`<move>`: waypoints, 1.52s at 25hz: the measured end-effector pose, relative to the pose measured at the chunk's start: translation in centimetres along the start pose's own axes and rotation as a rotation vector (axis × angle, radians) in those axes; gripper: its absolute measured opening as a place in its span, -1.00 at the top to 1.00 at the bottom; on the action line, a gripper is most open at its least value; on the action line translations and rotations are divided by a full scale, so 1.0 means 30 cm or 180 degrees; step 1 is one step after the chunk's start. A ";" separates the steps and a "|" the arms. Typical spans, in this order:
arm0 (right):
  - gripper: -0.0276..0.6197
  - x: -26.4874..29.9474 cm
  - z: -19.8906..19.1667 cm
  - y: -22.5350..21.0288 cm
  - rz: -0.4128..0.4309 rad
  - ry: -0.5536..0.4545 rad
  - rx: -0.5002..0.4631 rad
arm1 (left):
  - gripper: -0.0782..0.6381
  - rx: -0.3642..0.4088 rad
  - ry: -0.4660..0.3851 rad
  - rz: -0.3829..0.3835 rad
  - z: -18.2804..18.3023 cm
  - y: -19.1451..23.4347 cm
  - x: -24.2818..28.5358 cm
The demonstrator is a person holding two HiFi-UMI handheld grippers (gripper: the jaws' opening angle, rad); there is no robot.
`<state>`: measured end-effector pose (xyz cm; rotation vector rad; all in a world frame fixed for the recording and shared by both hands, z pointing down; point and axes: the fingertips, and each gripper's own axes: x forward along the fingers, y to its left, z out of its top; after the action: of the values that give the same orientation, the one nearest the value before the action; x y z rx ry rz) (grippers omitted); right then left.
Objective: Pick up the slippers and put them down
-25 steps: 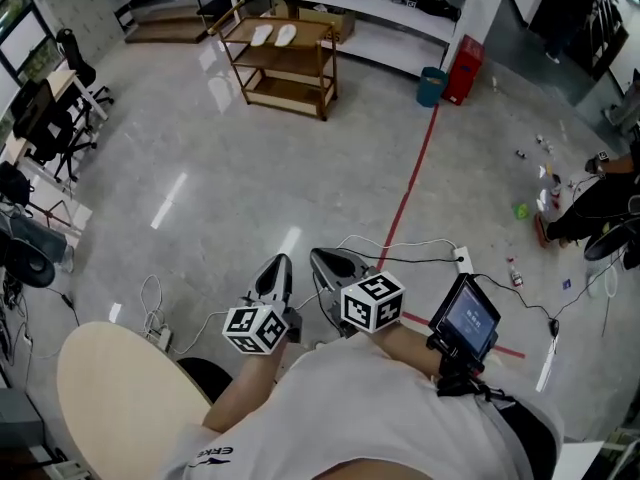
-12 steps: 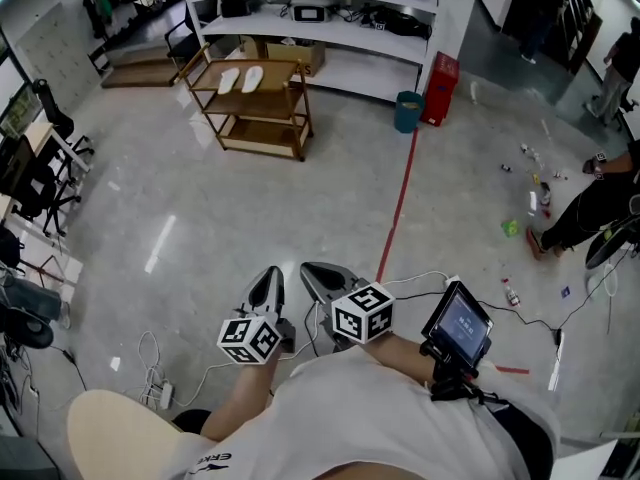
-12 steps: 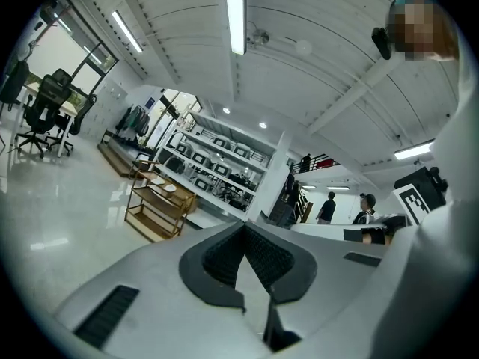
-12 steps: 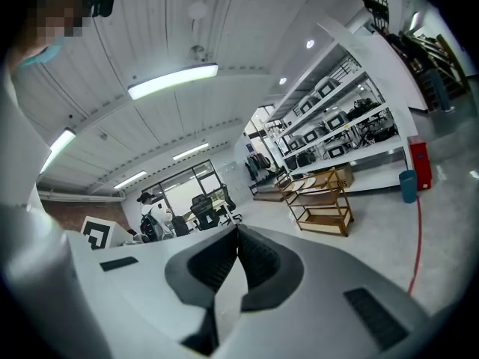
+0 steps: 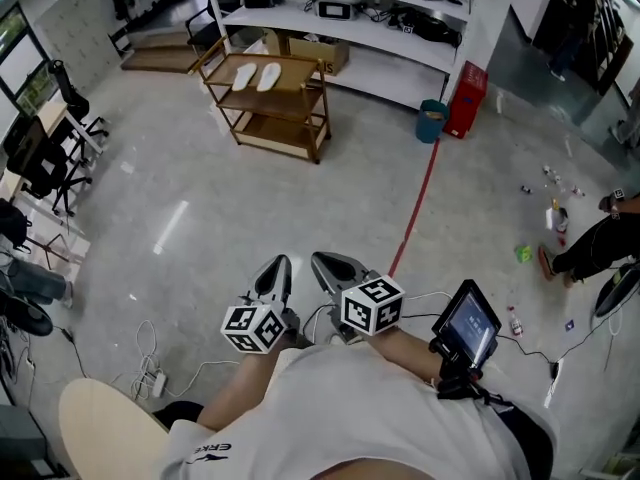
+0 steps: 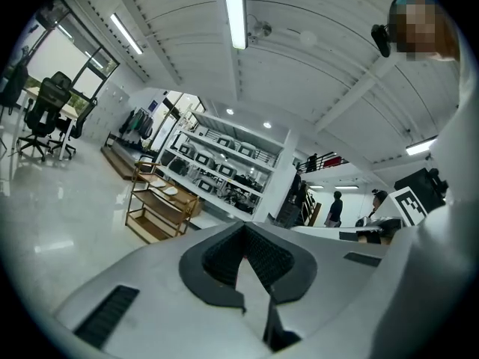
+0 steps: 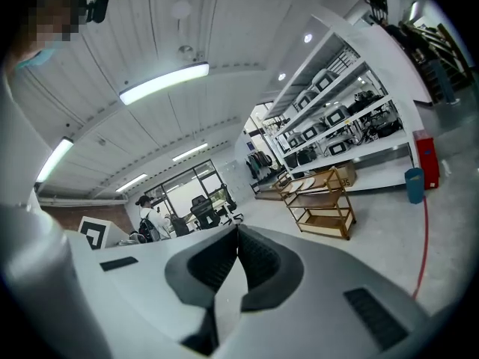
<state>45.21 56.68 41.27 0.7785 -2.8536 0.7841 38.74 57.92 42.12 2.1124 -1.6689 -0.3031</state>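
Two white slippers [image 5: 256, 76] lie side by side on the top shelf of a wooden cart [image 5: 268, 108], far across the floor at the upper left of the head view. The cart also shows in the left gripper view [image 6: 159, 209] and the right gripper view [image 7: 320, 199]. My left gripper [image 5: 277, 270] and right gripper [image 5: 330, 263] are held close to my chest, side by side, pointing toward the cart. Both are shut with nothing between the jaws, as seen in the left gripper view [image 6: 244, 245] and the right gripper view [image 7: 236, 247].
A red line [image 5: 412, 206] runs along the grey floor toward a red box [image 5: 466, 100] and a teal bin [image 5: 431, 120] by white shelving [image 5: 340, 13]. Cables and a power strip [image 5: 152, 379] lie near my feet. Office chairs [image 5: 40, 153] stand at the left. A person [image 5: 596, 246] sits at the right among scattered items.
The whole view has shifted as I moved across the floor; the cart with the slippers has changed place in the picture. Both grippers stay shut in front of my chest.
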 end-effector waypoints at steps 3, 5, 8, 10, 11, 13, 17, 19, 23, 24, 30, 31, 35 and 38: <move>0.90 0.041 0.010 -0.024 0.0074 0.0045 0.0027 | 0.77 -0.0037 0.0033 0.0112 0.000 0.044 0.027; 0.90 0.068 0.014 -0.051 0.0095 0.0070 0.0058 | 0.77 -0.0065 0.0050 0.0158 -0.001 0.068 0.058; 0.90 0.102 0.023 -0.087 0.0085 0.0098 0.0093 | 0.77 -0.0070 0.0076 0.0153 0.006 0.086 0.106; 0.90 0.130 0.039 -0.111 0.0059 0.0096 0.0110 | 0.77 -0.0076 0.0095 0.0123 0.018 0.101 0.144; 0.90 0.148 0.046 -0.124 0.0041 0.0092 0.0119 | 0.77 -0.0082 0.0108 0.0104 0.022 0.112 0.164; 0.90 0.189 0.053 -0.154 0.0002 0.0091 0.0129 | 0.77 -0.0092 0.0129 0.0060 0.026 0.142 0.206; 0.90 0.289 0.079 -0.203 -0.0059 0.0105 0.0139 | 0.77 -0.0107 0.0131 -0.0002 0.065 0.225 0.296; 0.90 0.347 0.099 -0.227 -0.0101 0.0095 0.0136 | 0.77 -0.0118 0.0131 -0.0042 0.092 0.271 0.343; 0.90 0.488 0.143 -0.262 -0.0204 0.0077 0.0162 | 0.77 -0.0130 0.0168 -0.0128 0.152 0.379 0.419; 0.90 0.528 0.158 -0.266 -0.0218 0.0080 0.0162 | 0.77 -0.0135 0.0170 -0.0139 0.174 0.411 0.435; 0.90 0.762 0.273 -0.280 -0.0289 0.0044 0.0133 | 0.77 -0.0150 0.0143 -0.0193 0.324 0.599 0.539; 0.90 0.805 0.288 -0.278 -0.0295 0.0040 0.0131 | 0.77 -0.0156 0.0132 -0.0204 0.347 0.632 0.552; 0.90 0.965 0.323 -0.264 -0.0313 0.0048 0.0109 | 0.77 -0.0212 0.0109 -0.0203 0.416 0.771 0.587; 0.90 1.077 0.327 -0.258 -0.0348 0.0085 0.0105 | 0.77 -0.0254 0.0093 -0.0191 0.458 0.871 0.601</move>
<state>21.53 31.44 42.97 0.9125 -2.7543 0.8222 14.73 33.06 43.60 2.1008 -1.5535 -0.3497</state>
